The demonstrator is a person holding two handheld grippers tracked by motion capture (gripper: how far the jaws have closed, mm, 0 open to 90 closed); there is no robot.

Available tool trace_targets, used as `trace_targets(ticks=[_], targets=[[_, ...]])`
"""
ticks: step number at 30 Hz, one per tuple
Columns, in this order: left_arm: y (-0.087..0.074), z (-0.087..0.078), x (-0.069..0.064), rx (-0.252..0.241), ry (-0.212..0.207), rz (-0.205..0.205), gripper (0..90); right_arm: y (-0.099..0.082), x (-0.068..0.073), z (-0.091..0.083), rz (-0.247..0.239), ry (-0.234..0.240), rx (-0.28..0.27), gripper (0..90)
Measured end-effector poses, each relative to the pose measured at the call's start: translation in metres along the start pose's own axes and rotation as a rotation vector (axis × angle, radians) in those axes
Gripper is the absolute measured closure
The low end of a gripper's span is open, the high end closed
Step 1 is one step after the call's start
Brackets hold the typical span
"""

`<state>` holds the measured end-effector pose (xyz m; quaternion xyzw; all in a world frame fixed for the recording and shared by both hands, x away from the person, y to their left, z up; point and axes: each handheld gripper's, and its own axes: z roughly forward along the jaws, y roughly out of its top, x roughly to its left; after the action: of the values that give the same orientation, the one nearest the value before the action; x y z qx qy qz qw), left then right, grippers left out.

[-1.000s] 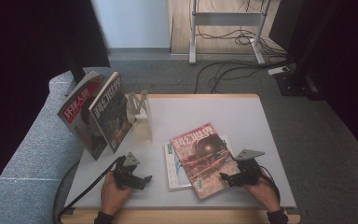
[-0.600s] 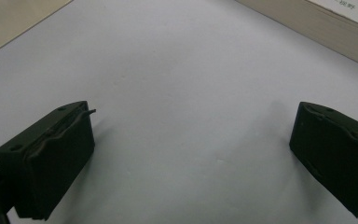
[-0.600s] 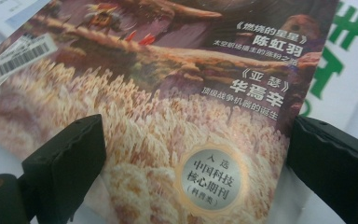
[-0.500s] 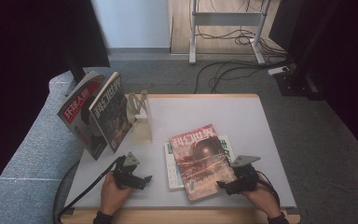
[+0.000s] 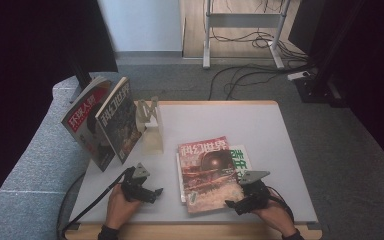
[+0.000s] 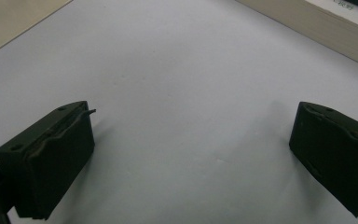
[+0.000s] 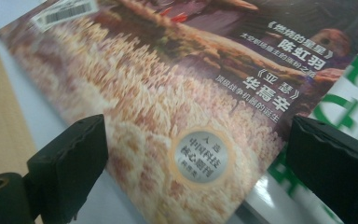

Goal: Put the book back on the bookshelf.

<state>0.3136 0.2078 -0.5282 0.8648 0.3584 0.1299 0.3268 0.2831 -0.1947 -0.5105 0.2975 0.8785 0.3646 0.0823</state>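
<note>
Right gripper [image 5: 237, 203] at the near right corner of the top magazine [image 5: 207, 172], its jaws apart and straddling that corner without closing on it. A second ago this gripper lay further right, off the cover's edge; it has since moved left and onto the corner — a sign, in all likelihood, that the lift of the top magazine is about to begin. The magazine itself appears unmoved between the frames.

Left gripper [image 5: 152, 192] resting on the bare white table [image 5: 260, 125], left of the stack, jaws wide apart and holding nothing; it has not shifted.

The top magazine lies flat near the front middle of the table, turned slightly askew on a second magazine [image 5: 239, 159] whose green-and-white cover shows along its right side. In the right gripper view the cover [image 7: 177, 84] is glossy, printed in reddish browns with white Chinese titles, a round silver seal [image 7: 200, 151] near the corner and a barcode [image 7: 65, 13] at the far edge — a thin, limp, slick sheet, likely to sag if raised by one corner.

At the table's left rear, two more magazines [image 5: 102, 120] stand tilted against a pale rack [image 5: 150, 125].
</note>
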Motion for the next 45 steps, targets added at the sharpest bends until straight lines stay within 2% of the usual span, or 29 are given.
trace_targets(ticks=[8,16,18,23,28,33,40,45], targets=[[0.000,0.000,0.000,-0.001,-0.002,-0.004,0.0,0.010,0.014,0.011,-0.034,0.066,-0.008,7.3],[0.001,-0.004,0.002,0.003,-0.008,-0.026,0.4,0.018,0.027,0.020,-0.054,0.093,-0.007,7.1],[0.002,-0.006,0.002,-0.005,-0.011,-0.030,0.4,0.020,0.029,0.022,-0.063,0.102,-0.009,7.0],[0.003,-0.018,0.006,-0.027,0.009,-0.040,0.3,0.027,0.038,0.030,-0.080,0.123,-0.010,6.6],[0.004,-0.024,0.005,-0.047,0.010,-0.034,0.4,0.031,0.043,0.035,-0.097,0.138,-0.010,6.9],[0.006,-0.023,0.001,-0.043,-0.004,-0.010,0.2,0.030,0.035,0.031,-0.089,0.151,-0.014,11.1],[0.005,-0.020,-0.009,-0.039,-0.043,0.013,0.0,0.034,0.013,0.028,-0.062,0.074,-0.028,7.5],[0.001,-0.010,-0.013,-0.015,-0.036,0.033,0.0,0.042,-0.008,0.028,-0.037,0.019,-0.051,4.4]])
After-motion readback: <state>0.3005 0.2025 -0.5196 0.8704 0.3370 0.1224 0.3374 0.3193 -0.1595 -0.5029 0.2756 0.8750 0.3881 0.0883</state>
